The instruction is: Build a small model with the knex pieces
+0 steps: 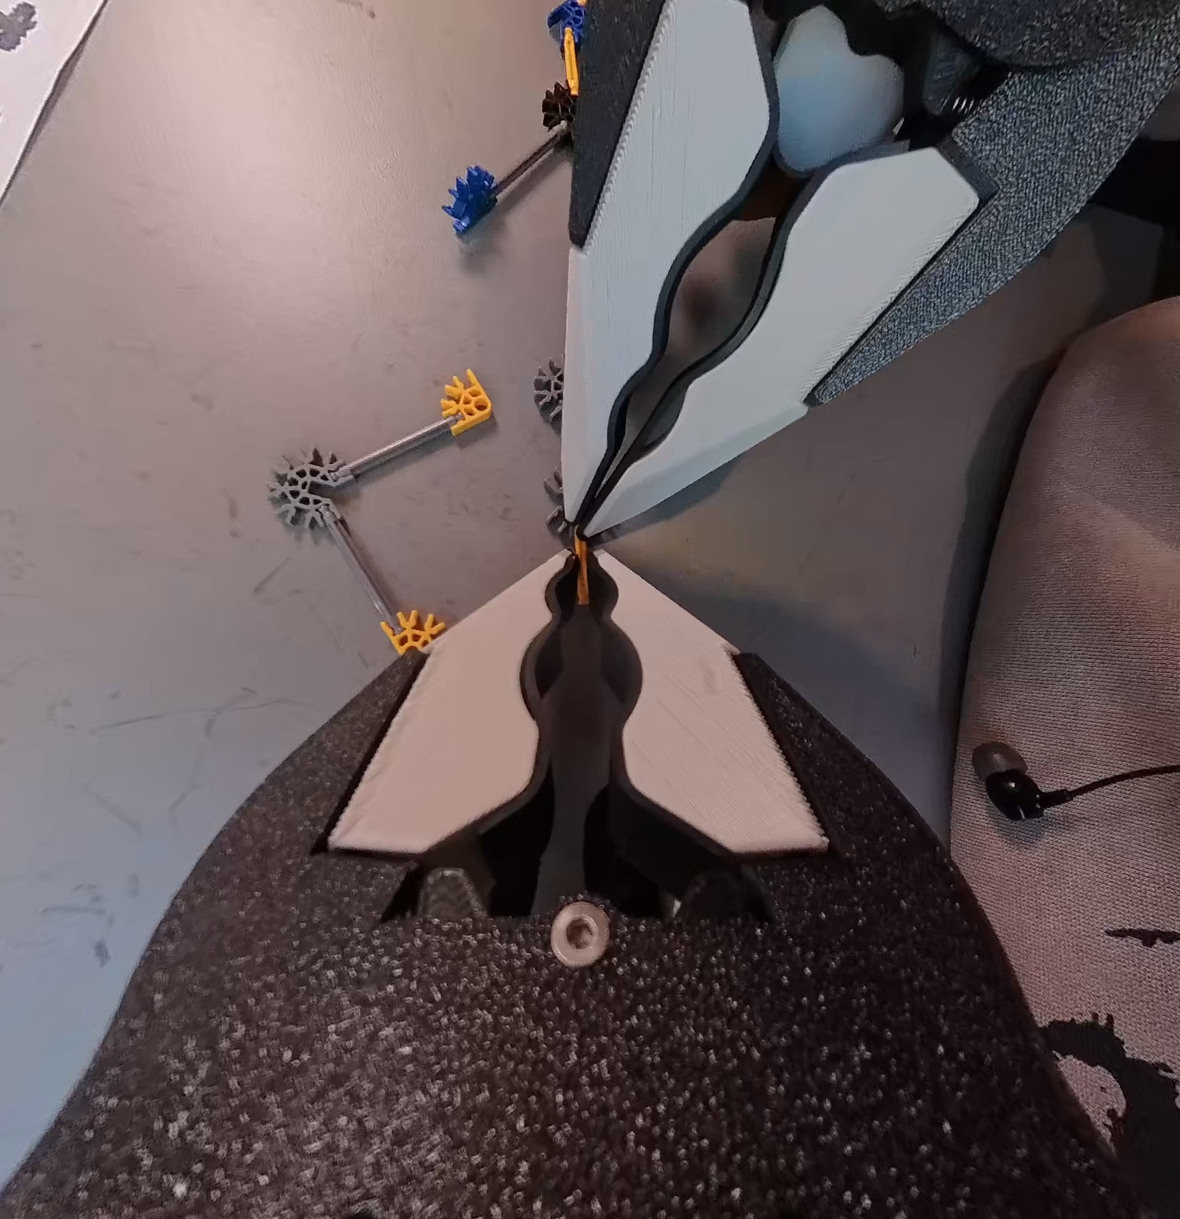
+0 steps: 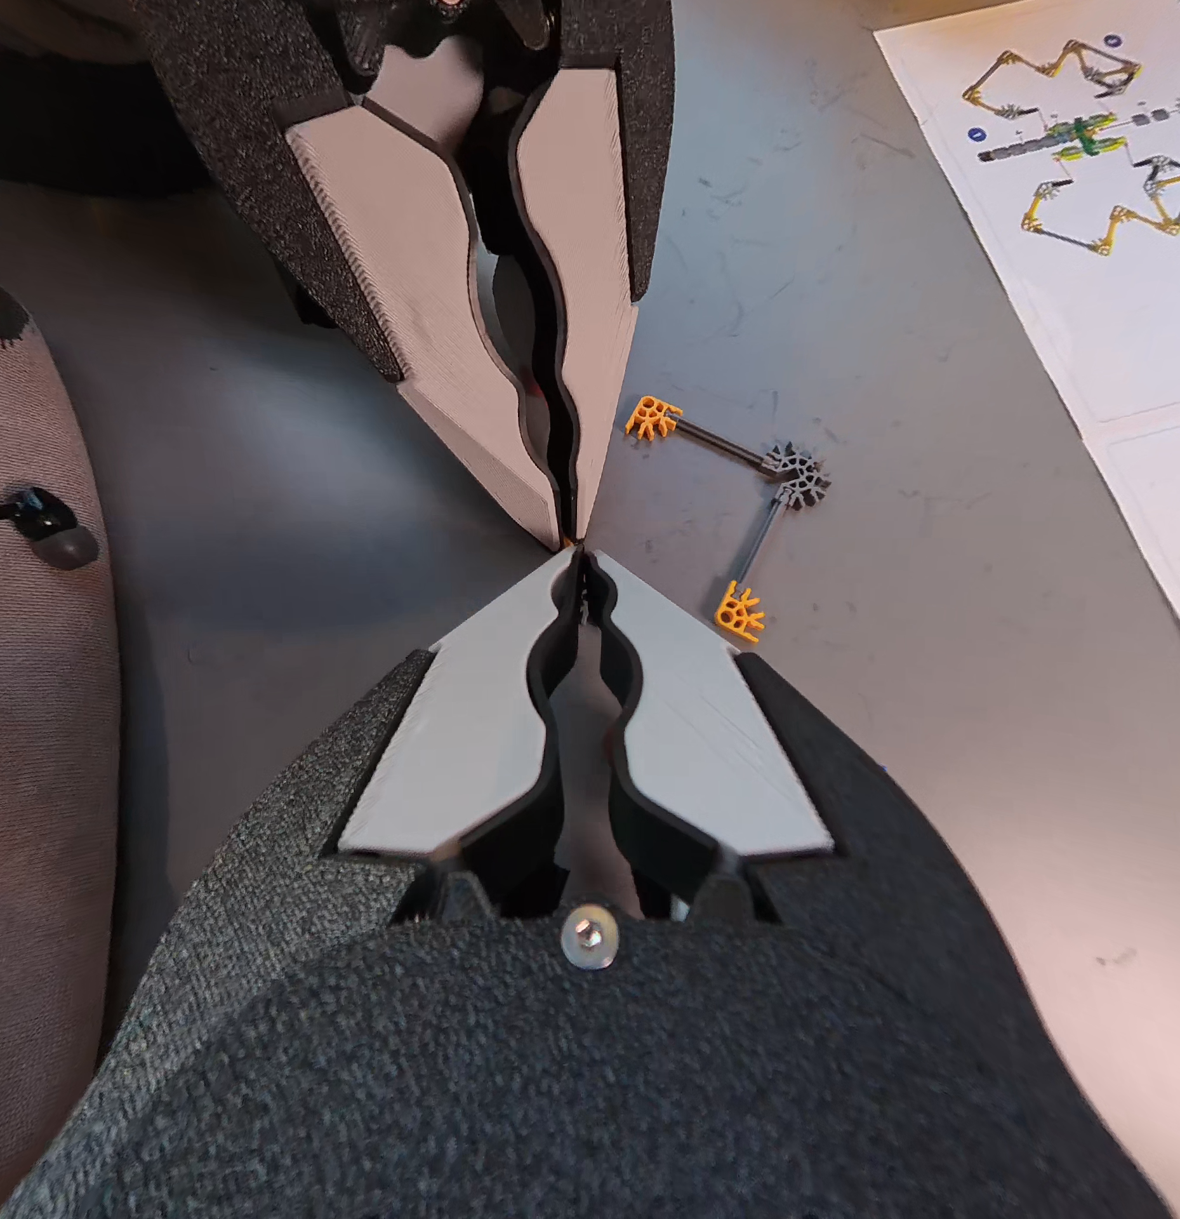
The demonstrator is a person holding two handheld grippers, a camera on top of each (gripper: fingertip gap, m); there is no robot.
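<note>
My left gripper [image 1: 580,557] is shut on a thin yellow construction-toy piece [image 1: 582,580], seen edge-on between its tips. My right gripper [image 2: 582,557] is shut on a small thin grey piece [image 2: 584,597] that I cannot identify. The two grippers meet tip to tip above the grey table [image 1: 178,659]. The right gripper comes in from the top of the left wrist view [image 1: 577,524]. The left gripper comes in from the top of the right wrist view [image 2: 567,535]. Bits of grey connector [image 1: 551,392] peek out from behind the right gripper's finger.
A grey snowflake connector [image 1: 307,485] [image 2: 798,475] with two rods ending in yellow connectors lies on the table. Farther off lie a blue connector [image 1: 468,198] on a rod and more pieces. A printed instruction sheet [image 2: 1068,198] lies at the table's side. A person's pinkish garment with a black earbud [image 1: 1009,785] is close by. Left and right tips are no more than a few centimetres apart. My right tips are roughly 7 cm from the grey snowflake connector [image 2: 798,475]. It turns up in the left wrist view [image 1: 309,485] as well.
</note>
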